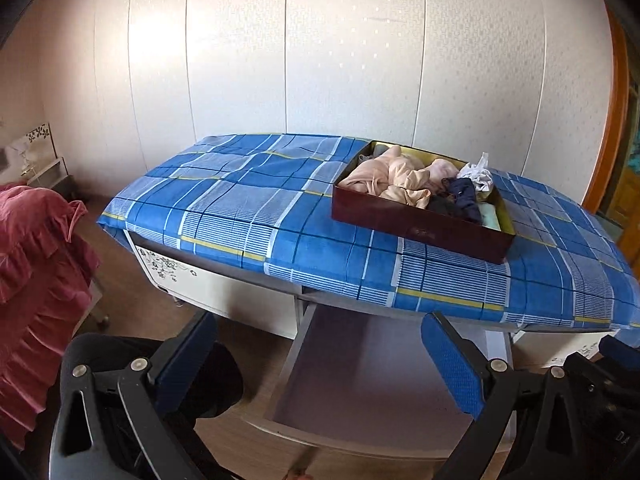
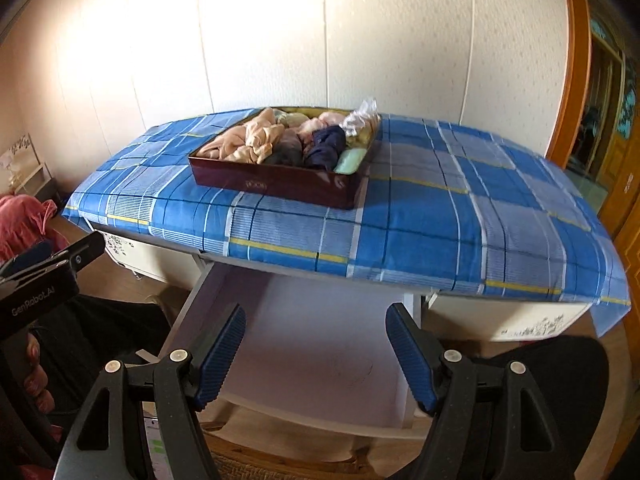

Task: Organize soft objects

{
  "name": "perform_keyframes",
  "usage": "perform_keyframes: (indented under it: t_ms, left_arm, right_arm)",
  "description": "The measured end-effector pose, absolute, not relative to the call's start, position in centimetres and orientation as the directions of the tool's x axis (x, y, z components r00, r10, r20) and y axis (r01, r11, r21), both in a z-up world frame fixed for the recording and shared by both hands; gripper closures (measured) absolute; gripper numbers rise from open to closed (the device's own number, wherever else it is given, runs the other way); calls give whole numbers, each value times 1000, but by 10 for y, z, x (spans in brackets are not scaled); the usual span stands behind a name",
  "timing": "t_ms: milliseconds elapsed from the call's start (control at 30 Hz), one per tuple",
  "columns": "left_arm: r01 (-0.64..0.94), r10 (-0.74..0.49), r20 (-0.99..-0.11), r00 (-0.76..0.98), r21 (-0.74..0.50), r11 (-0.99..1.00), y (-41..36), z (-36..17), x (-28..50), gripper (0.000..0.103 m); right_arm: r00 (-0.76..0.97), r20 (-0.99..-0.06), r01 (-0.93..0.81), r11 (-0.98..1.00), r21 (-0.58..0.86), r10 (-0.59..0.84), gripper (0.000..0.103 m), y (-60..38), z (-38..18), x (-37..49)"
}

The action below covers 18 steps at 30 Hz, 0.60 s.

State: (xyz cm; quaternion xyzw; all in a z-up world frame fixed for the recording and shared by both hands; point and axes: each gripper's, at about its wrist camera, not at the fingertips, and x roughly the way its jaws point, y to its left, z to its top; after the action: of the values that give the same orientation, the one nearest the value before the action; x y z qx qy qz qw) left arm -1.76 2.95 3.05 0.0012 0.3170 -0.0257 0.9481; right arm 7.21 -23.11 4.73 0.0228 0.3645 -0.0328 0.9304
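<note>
A long table [image 2: 440, 216] draped in a blue plaid cotton cloth with white and yellow stripes fills the scene, set against a pale panelled wall. Beneath its near edge a shallow white drawer [image 2: 320, 344] stands pulled out, its smooth lilac-tinted floor bare as far as both views show.

On the cloth sits a low rectangular dark-red lacquered box [image 2: 280, 184] with a glossy front wall and a yellowish lining. All the soft things in sight lie inside it: crumpled peach and beige fabric pieces [image 2: 248, 140] heaped at the left, a dark navy bundle [image 2: 326, 146] and a grey one just beside it, a folded mint-green piece [image 2: 350, 160] at the near right corner, and a crinkled white bag or cloth [image 1: 478, 172] poking above the far right rim. Most are loosely bunched rather than folded, so the scene would fit either a jumble awaiting sorting or a collection gathered into the box for the open drawer.

The left gripper [image 1: 320, 364] and the right gripper [image 2: 316, 356] hover low over the drawer, blue ribbed rubber fingers [image 2: 412, 360] spread wide, holding nothing.
</note>
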Motion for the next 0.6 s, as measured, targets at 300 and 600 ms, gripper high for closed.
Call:
perform_keyframes:
  t_ms: [300, 600]
  left_arm:
    - [46, -53, -611, 790, -27, 999, 30, 29, -20, 0]
    - [41, -51, -634, 772, -31, 999, 31, 25, -20, 0]
  right_arm:
    - [736, -674, 112, 993, 27, -65, 29, -233, 47, 65]
    - [723, -688, 116, 993, 24, -68, 29, -234, 45, 67]
